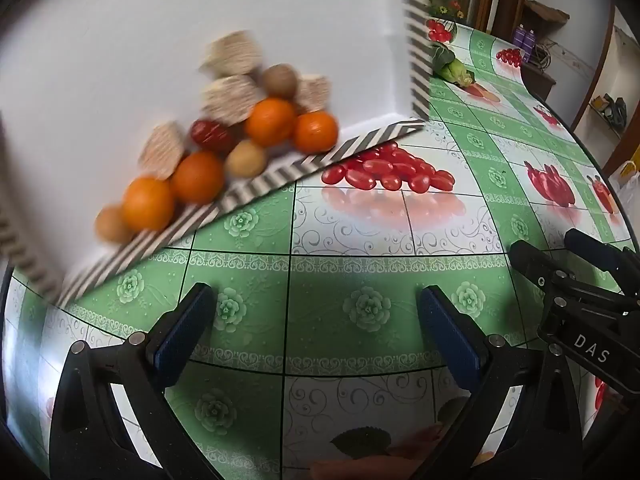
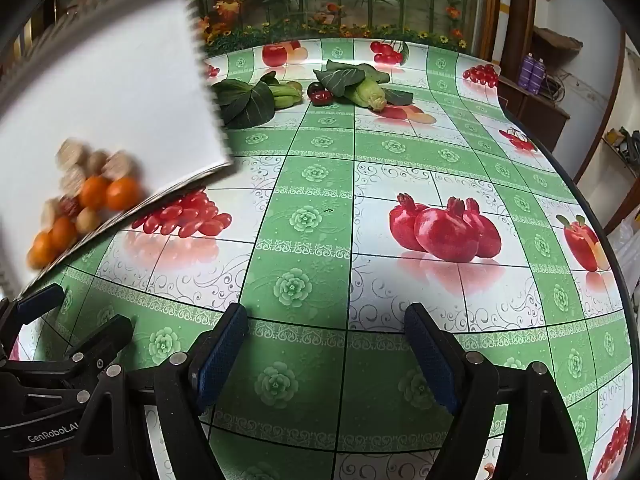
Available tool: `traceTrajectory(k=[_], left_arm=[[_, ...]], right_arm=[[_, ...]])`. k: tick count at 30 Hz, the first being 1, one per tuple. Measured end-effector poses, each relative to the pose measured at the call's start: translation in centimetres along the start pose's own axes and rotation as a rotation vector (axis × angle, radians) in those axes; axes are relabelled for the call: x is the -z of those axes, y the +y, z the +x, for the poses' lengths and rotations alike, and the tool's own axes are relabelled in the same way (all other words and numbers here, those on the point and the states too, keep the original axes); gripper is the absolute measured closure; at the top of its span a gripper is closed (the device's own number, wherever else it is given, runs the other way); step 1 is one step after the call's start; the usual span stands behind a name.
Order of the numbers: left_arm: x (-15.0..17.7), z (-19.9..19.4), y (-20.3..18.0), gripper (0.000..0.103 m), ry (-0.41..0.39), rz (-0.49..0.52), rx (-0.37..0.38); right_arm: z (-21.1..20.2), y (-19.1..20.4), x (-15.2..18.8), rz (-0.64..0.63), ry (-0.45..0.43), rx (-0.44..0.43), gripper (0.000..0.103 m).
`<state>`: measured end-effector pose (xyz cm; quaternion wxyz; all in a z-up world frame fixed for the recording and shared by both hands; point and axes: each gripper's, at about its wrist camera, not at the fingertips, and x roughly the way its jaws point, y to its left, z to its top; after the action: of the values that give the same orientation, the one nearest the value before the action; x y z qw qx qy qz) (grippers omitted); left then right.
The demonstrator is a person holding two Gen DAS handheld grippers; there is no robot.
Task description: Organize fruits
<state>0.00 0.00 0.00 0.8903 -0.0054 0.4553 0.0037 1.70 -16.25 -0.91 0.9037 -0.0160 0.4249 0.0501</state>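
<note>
Both pairs of jaws stand wide apart with nothing between them: your left gripper and your right gripper hang side by side over bare stretches of the green-and-white printed tablecloth, pointing down at a slant toward it. From the left wrist view your right gripper shows at the right edge; from the right wrist view your left gripper shows at the lower left.

Ahead and to your left lies a white tray with a black-and-white striped rim, blurred in both views. The fruit sits piled against its near edge: four oranges, a dark red fruit, a few brownish round fruits, and several pale pieces in netted wrapping. You cannot tell from the blur exactly what the wrapped pieces are.

Far across the table from your right gripper, beyond the tray's corner, lie leafy greens, an ear of corn in its husk and a dark red pepper-like item between them. The tomatoes and pomegranates near you are only printed on the cloth
</note>
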Motion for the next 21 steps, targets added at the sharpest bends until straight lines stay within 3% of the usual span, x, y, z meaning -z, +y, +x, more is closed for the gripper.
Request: traceTrajectory(k=[21], left_arm=[[0.20,0.08,0.15,0.000,0.000,0.000,0.001]], right_arm=[[0.01,0.04,0.02,-0.002,-0.001,0.002,0.023]])
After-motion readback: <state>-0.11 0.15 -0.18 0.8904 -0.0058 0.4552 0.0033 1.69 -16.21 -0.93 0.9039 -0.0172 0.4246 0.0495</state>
